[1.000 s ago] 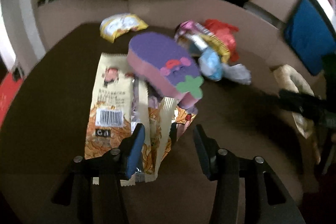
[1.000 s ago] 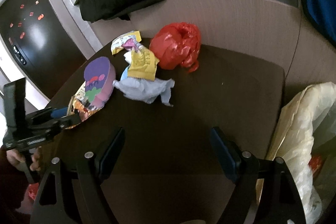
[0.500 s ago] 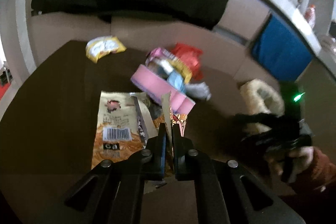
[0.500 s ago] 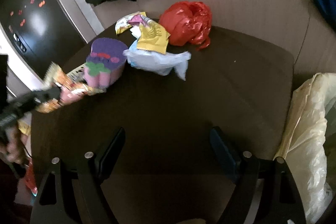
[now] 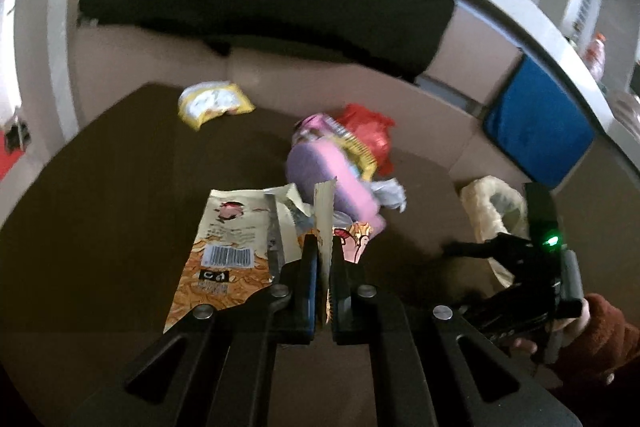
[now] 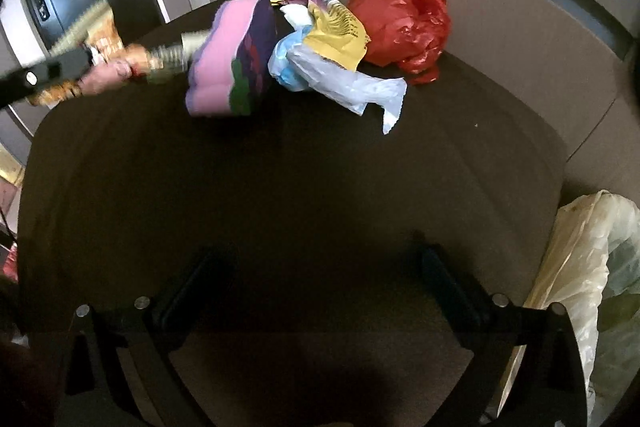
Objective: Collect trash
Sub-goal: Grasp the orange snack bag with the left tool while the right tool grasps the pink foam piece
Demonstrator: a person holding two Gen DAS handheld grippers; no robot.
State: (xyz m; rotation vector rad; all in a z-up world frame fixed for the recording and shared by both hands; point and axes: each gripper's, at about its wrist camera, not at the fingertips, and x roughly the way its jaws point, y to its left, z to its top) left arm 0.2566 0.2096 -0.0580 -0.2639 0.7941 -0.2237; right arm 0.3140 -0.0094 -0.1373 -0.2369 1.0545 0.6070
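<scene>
In the left wrist view, our left tool point(image 5: 325, 269) has its jaws pinched tight on the upright edge of an orange snack wrapper point(image 5: 228, 251), whose printed back with the barcode spreads out to the left of the jaws over the dark surface point(image 5: 100, 195). Far ahead and to the left of this tool a small yellow packet point(image 5: 212, 103) lies near the surface's far edge. Just ahead and slightly right of the tips, a pink and purple foam block point(image 5: 332, 175) leans against the wrapper, with a red plastic bag point(image 5: 368, 127) and a crumpled pale blue-white bag point(image 5: 390, 193) beyond it. Further right a pale trash bag point(image 5: 490, 207) stands open beside the surface, and our right hand point(image 5: 580, 315) in a dark red sleeve point(image 5: 600, 343) holds the other tool.

In the right wrist view, our right tool point(image 6: 326, 279) hovers over the bare surface point(image 6: 300, 187) with its jaws spread wide, having just been opening, and nothing between them. Far ahead and left of it the wrapper point(image 6: 100, 43) hangs blurred from the left tool point(image 6: 86, 61), touching the foam block point(image 6: 236, 63). Ahead sit the pale bag point(image 6: 340, 83), a yellow wrapper point(image 6: 340, 31) and the red bag point(image 6: 404, 23). To the right of this tool is the trash bag point(image 6: 580, 267).
</scene>
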